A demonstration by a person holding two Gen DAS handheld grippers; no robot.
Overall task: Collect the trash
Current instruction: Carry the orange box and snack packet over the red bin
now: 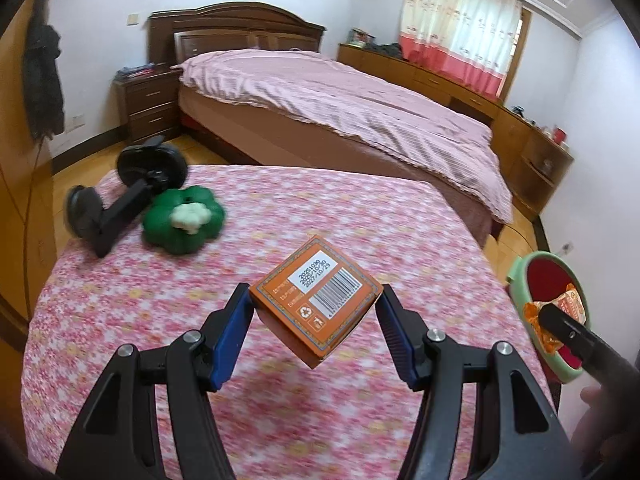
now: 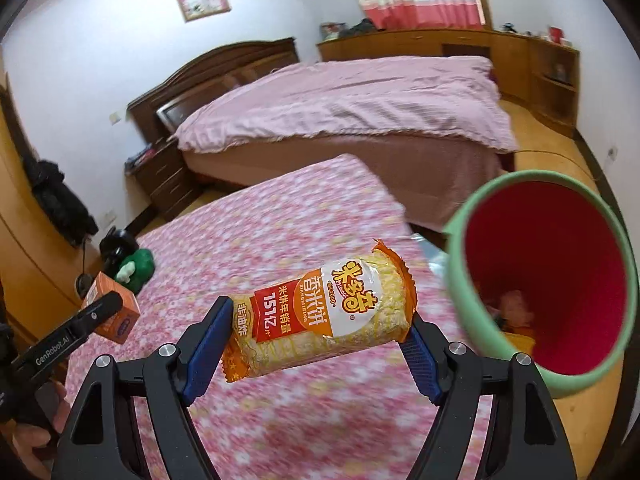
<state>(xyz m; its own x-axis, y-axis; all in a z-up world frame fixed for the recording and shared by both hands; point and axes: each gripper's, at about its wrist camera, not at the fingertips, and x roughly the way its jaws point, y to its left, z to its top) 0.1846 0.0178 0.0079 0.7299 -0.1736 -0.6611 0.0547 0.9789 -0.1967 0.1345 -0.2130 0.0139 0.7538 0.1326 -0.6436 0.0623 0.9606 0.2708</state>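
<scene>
Floral-covered bench [image 1: 360,216] below, and the green bin [image 2: 460,280] with its red lining sits just off its right edge, mouth tipped toward us. Right gripper [image 2: 320,336] is nearer, raised, clamped across the ends of the rice cracker packet [image 2: 324,316], long axis crosswise, bin to its right. Left gripper [image 1: 314,312] hangs above the bench, pinching the orange box [image 1: 316,300] corner-up.
</scene>
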